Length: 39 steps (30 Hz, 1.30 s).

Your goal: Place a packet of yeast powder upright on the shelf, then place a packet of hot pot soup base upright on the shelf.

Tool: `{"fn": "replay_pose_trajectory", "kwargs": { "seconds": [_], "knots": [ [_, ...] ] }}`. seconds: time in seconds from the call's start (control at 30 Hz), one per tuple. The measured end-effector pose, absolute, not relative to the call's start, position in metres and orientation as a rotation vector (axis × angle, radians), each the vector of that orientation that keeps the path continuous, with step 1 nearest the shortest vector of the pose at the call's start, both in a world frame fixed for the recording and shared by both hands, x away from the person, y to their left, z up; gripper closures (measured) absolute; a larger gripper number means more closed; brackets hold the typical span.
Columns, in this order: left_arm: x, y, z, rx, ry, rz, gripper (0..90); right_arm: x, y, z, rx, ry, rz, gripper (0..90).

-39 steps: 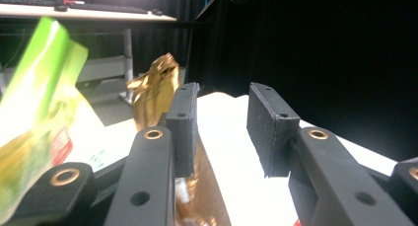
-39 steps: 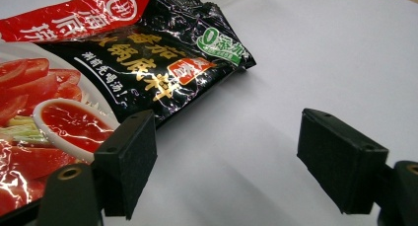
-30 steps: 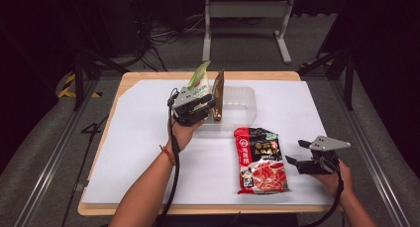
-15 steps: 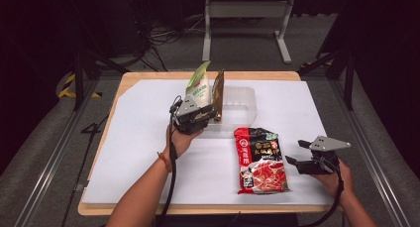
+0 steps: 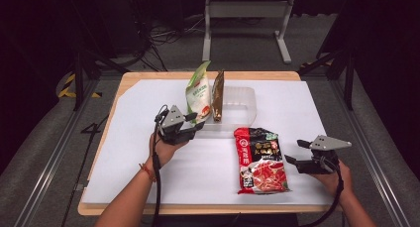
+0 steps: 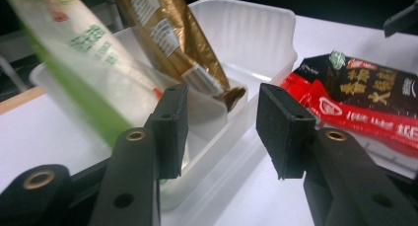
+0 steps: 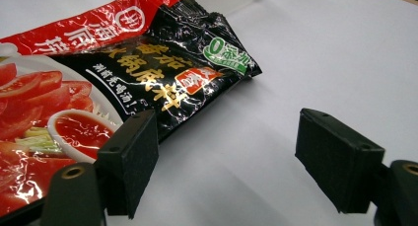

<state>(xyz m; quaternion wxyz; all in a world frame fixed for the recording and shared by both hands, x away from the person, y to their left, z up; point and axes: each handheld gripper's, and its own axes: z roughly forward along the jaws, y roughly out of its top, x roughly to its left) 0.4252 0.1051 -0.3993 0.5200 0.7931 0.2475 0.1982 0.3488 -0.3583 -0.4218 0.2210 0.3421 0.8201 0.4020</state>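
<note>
A lab or studio bench rigged for recording

A wooden counter (image 5: 292, 76) under a white sheet (image 5: 208, 162) stands in a dark room, flanked by metal rails (image 5: 44, 162) on a grey floor. Loose cables (image 5: 163, 36) and a metal stand (image 5: 245, 11) sit behind it, with yellow-black tape (image 5: 67, 85) on the floor. The bare counter and dark surroundings suit a test setup rather than a home.

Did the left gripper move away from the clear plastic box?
Yes. The left gripper slid back toward the person, away from the clear plastic box, leaving the green-and-white packet standing.
</note>
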Motion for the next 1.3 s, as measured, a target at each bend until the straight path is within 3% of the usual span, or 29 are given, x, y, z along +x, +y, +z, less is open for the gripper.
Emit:
{"fn": "replay_pose_trajectory", "kwargs": {
  "seconds": [0.33,0.6,0.77,0.83,1.3],
  "knots": [
    [0.404,0.139,-0.4,1.977,0.579,0.55,47.1,0.349,-0.356,-0.419,0.929,2.278,1.14,27.5],
    [0.386,0.168,-0.405,2.038,0.644,0.587,30.4,0.347,-0.355,-0.416,0.919,2.285,1.156,28.9],
    [0.377,0.189,-0.415,2.031,0.715,0.548,26.3,0.347,-0.356,-0.416,0.928,2.286,1.161,28.8],
    [0.372,0.193,-0.419,2.028,0.753,0.576,18.6,0.346,-0.357,-0.416,0.924,2.283,1.156,28.4],
    [0.355,0.209,-0.435,1.977,0.82,0.493,10.2,0.345,-0.359,-0.414,0.926,2.277,1.166,26.9]
  ]
}}
